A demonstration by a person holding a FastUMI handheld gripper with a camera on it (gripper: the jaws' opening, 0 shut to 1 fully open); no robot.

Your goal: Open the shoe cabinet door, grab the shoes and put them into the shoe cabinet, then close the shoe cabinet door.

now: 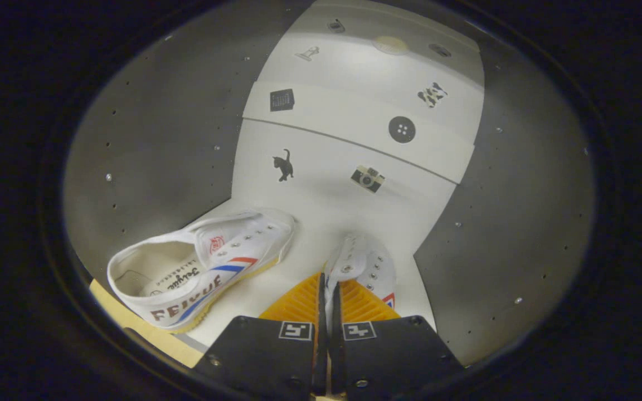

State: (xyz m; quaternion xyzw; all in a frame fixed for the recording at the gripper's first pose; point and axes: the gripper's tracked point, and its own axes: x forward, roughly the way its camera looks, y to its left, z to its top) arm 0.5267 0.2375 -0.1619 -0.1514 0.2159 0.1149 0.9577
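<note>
I look into the open shoe cabinet point(148, 145), with grey side walls and a white back panel point(349, 150) bearing small stickers. One white canvas shoe point(204, 264) with red and blue stripes lies on the white cabinet floor point(321, 228), tilted on its side, left of my fingers. My gripper point(329, 289) is shut on the edge of a second white shoe point(365, 264), whose upper is pinched between both fingers. This second shoe's toe points toward the back panel, just ahead of the fingertips. Most of its body is hidden by the fingers.
The grey right wall point(521, 184) of the cabinet stands close beside the held shoe. A pale wooden edge point(131, 323) runs along the cabinet's front, under the first shoe's heel. Bare white floor lies between the two shoes.
</note>
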